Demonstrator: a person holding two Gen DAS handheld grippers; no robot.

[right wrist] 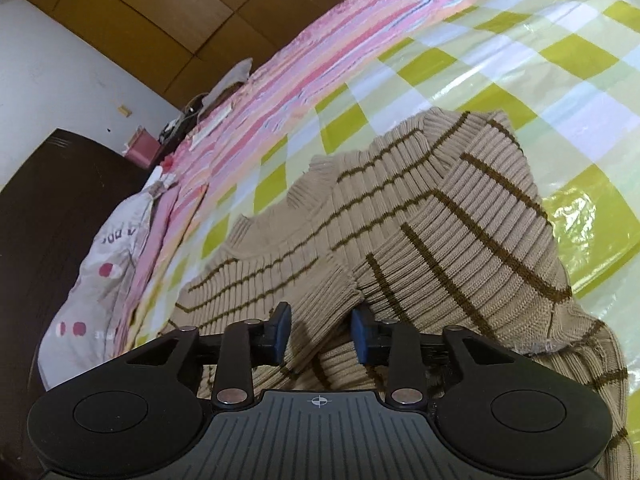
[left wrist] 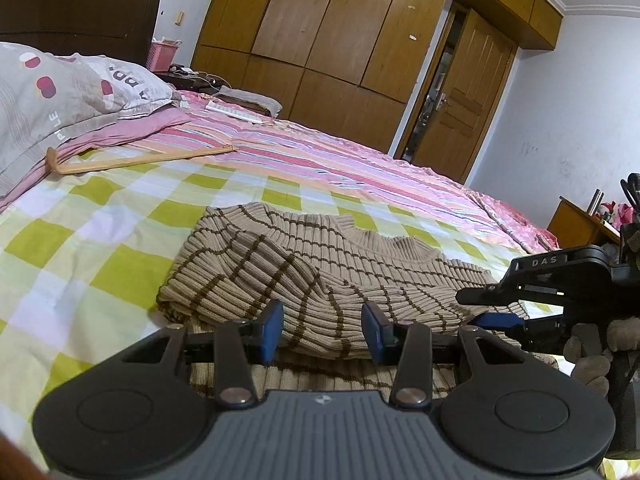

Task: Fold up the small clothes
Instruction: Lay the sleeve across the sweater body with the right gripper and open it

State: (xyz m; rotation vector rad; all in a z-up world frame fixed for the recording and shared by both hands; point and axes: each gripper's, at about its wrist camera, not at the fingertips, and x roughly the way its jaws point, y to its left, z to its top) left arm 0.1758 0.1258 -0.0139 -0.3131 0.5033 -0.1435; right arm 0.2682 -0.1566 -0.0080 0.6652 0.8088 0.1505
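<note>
A beige ribbed sweater (left wrist: 360,264) with thin brown stripes lies on the green-and-white checked sheet (left wrist: 100,240), both sleeves folded in over the body. My left gripper (left wrist: 322,330) sits low at its near hem, open. A fold of the knit lies between the blue pads (left wrist: 272,326) without being pinched. At the garment's right edge my right gripper (left wrist: 480,308) comes in from the side in a gloved hand (left wrist: 596,348). In the right wrist view the right gripper (right wrist: 321,332) is open over the sweater (right wrist: 440,220), with a sleeve cuff lying loose between its pads.
A wooden hanger (left wrist: 140,160) lies on the sheet beyond the sweater, near a grey pillow (left wrist: 48,100) at the left. A pink striped quilt (left wrist: 320,156) covers the far half of the bed. Wooden wardrobes (left wrist: 340,40) and a door (left wrist: 472,100) stand behind.
</note>
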